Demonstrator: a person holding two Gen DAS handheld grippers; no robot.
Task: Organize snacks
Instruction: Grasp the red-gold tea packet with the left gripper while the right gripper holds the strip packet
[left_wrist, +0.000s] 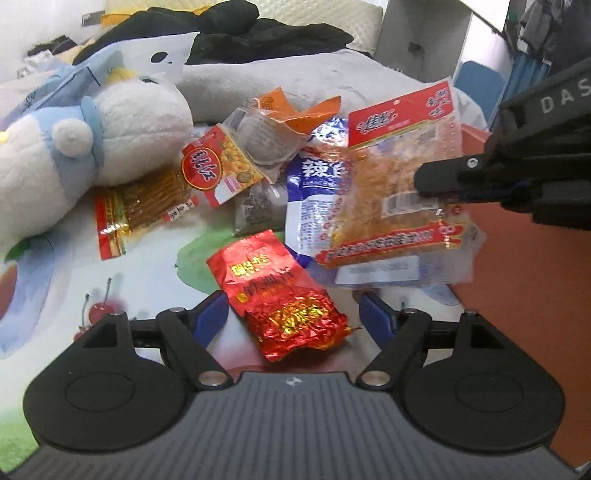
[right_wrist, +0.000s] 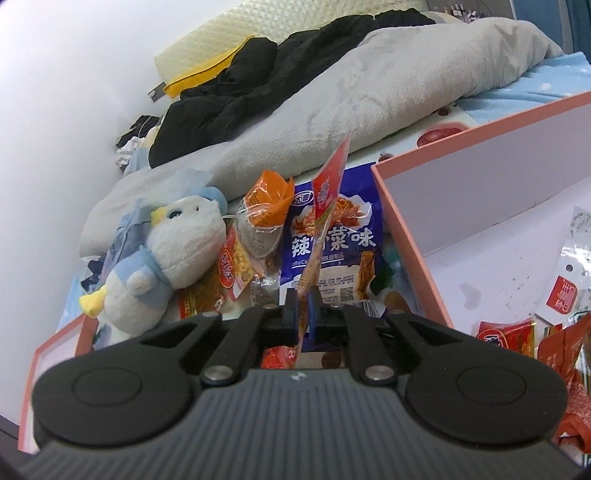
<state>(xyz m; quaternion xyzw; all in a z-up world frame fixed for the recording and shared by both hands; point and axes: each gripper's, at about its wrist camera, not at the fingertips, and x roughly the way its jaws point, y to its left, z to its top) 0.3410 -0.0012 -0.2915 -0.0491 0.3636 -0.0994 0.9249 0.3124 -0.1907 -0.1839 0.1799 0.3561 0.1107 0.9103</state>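
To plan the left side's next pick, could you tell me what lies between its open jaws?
In the left wrist view, a red foil packet lies on the printed sheet between the left gripper jaws, untouched.

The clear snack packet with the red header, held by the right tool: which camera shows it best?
The left wrist view. There the clear snack packet faces the camera flat, with its red header and label visible, and the right tool is shut on its edge. The right wrist view shows it only edge-on, as a thin strip between the fingers.
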